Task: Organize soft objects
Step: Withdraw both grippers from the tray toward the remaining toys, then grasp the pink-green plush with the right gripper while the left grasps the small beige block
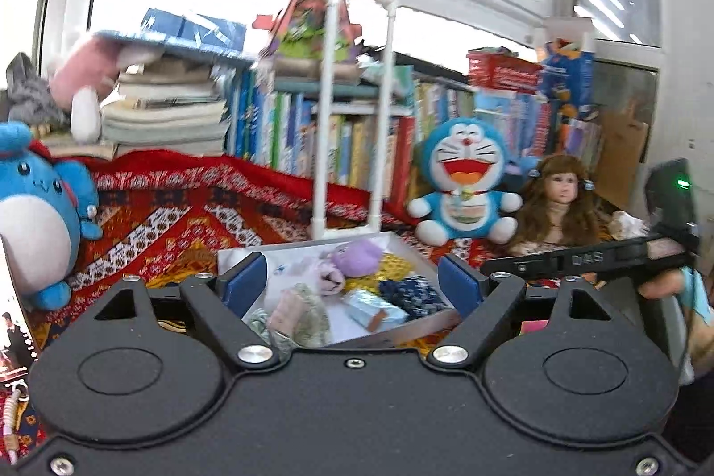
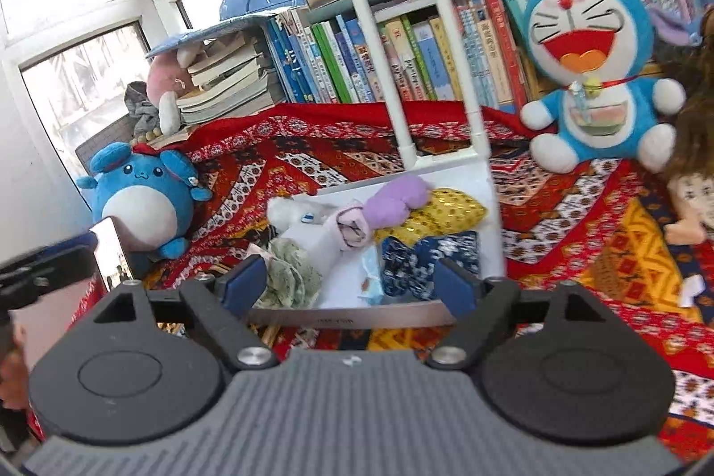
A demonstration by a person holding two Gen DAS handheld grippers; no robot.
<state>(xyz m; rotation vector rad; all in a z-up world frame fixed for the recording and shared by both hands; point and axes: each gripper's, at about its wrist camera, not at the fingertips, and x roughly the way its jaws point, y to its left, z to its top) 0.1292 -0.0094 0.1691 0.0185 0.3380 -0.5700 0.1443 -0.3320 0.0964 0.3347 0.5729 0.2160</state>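
A white tray (image 1: 413, 249) lies on the red patterned cloth and holds several soft items: a purple plush (image 1: 357, 257), a yellow pouch (image 2: 442, 213), a dark blue patterned cloth (image 2: 424, 262), a pale pink piece (image 2: 350, 228) and a green lacy cloth (image 2: 292, 275). My left gripper (image 1: 352, 282) is open and empty, just in front of the tray. My right gripper (image 2: 352, 282) is open and empty, over the tray's near rim (image 2: 352, 317). The right gripper's body shows in the left wrist view (image 1: 580, 257).
A Doraemon plush (image 2: 589, 74) and a doll (image 1: 560, 204) sit at the right. A blue round plush (image 2: 138, 199) sits at the left. A white pipe frame (image 2: 401, 43) rises behind the tray. Books (image 2: 401, 47) line the back.
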